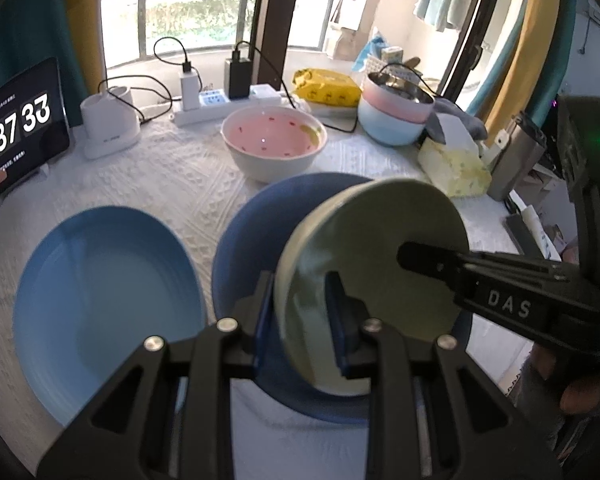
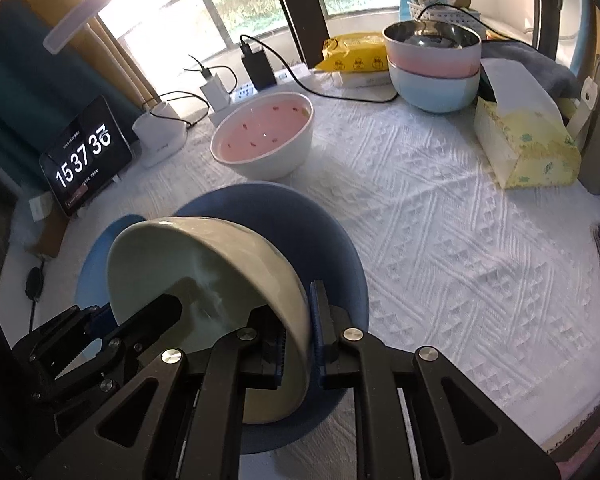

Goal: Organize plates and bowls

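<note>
A pale green bowl is held tilted on its side above a dark blue plate. My left gripper is shut on its near rim. My right gripper is shut on its opposite rim, and it shows in the left wrist view reaching in from the right. The green bowl hangs over the dark blue plate in the right wrist view too. A light blue plate lies to the left. A pink-lined white bowl stands behind. Stacked pink and blue bowls stand at the back right.
A clock tablet stands at the left. A white charger dock, a power strip with cables and a yellow wipes pack line the back. A tissue box sits at the right edge. A white textured cloth covers the table.
</note>
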Demonstrator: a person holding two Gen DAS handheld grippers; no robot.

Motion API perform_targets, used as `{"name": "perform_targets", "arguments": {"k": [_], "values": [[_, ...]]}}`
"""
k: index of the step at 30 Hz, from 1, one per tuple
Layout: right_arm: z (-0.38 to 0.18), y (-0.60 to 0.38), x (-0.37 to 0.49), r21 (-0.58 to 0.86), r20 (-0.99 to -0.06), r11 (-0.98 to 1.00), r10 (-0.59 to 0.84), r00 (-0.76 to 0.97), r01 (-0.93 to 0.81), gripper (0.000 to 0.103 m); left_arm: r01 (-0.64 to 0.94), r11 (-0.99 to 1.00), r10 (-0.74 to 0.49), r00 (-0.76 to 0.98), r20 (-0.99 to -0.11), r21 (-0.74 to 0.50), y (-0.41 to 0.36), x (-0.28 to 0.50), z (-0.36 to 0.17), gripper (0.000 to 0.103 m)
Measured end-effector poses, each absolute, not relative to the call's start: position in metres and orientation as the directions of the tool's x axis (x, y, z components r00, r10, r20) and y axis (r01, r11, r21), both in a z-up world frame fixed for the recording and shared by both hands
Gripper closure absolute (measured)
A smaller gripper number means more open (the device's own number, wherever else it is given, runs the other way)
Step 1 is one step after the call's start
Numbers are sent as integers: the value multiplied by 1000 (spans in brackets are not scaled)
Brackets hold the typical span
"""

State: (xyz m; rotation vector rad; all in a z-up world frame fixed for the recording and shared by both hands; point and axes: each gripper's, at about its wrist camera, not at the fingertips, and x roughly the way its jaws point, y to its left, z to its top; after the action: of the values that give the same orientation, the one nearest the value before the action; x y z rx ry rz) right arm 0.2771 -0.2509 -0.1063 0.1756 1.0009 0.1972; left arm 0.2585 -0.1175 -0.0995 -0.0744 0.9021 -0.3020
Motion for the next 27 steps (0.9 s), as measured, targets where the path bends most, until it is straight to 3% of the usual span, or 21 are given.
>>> {"name": "perform_targets", "arguments": {"k": [15,27], "values": [[-105,-248,276,202,-809,973,231,541,-113,82,228,957,-281,572,-771,-180,-114,257,-106,77],[-85,-258,278,196,-717,970,240,654,-142,80,222,959,-280,667,-690,-175,-101,268,-77,75]]}}
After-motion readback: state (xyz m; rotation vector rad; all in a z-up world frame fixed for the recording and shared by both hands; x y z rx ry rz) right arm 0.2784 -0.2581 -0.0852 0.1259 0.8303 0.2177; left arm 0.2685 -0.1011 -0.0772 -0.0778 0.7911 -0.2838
